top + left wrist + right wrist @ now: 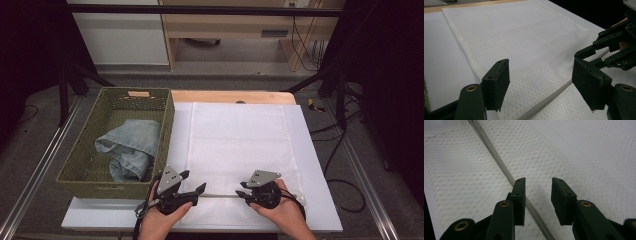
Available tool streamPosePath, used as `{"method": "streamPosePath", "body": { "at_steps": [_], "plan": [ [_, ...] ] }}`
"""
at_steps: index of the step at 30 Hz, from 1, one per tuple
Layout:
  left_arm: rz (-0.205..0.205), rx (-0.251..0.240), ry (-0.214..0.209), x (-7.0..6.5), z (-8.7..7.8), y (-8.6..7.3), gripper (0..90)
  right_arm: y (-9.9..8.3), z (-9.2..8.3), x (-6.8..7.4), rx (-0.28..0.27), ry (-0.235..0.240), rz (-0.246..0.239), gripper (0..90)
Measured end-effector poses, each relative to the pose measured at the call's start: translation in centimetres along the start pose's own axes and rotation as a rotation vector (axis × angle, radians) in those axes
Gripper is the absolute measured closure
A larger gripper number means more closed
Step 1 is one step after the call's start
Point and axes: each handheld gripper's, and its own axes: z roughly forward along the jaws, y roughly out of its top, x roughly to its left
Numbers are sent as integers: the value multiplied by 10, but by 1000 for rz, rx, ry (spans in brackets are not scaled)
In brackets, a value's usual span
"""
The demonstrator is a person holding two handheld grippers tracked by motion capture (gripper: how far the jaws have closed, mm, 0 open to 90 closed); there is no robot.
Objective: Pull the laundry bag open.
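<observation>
Near edge of the white mesh cloth point(240, 142) is partly covered by both hands in the high view; its left and right near corners cannot be made out there. Cloth lies flat on the white board point(320, 165), just right of the basket, with a folded hem or seam line point(220, 195) running between the two grippers close to the near edge. In the left gripper view the seam point(546, 100) passes low between the jaws and runs out of frame at the bottom; in the right gripper view it point(499, 163) crosses diagonally and slips under the left-hand jaw, so any contact there is hidden. Left gripper point(192, 187): jaws spread wide, nothing between the pads, hovering over the cloth. Right gripper point(243, 192): jaws parted with a clear gap, pads not pressing on anything seen; cloth lies below them. Woven basket point(82, 150) holds crumpled blue denim point(131, 147); whether it is one garment or more cannot be told, as folds hide its shape. Count: two grippers, two hands, one white cloth, one board, one basket, one denim heap. Wooden table edge point(230, 96) shows beyond the board; far background dark, cables on the floor indistinct.
</observation>
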Motion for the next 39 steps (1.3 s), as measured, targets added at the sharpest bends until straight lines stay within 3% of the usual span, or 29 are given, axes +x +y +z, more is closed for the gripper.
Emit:
{"method": "streamPosePath", "body": {
  "at_steps": [17, 31, 39],
  "plan": [
    [23, 14, 28, -1, 0, -2, 303, -3, 13, -3, 41, 25, 30, 626],
    [28, 19, 30, -1, -1, -2, 302, -4, 15, -4, 52, 62, 48, 737],
    [36, 30, 30, -3, 0, -2, 298, -3, 15, -2, 53, 80, 43, 853]
  ]
}}
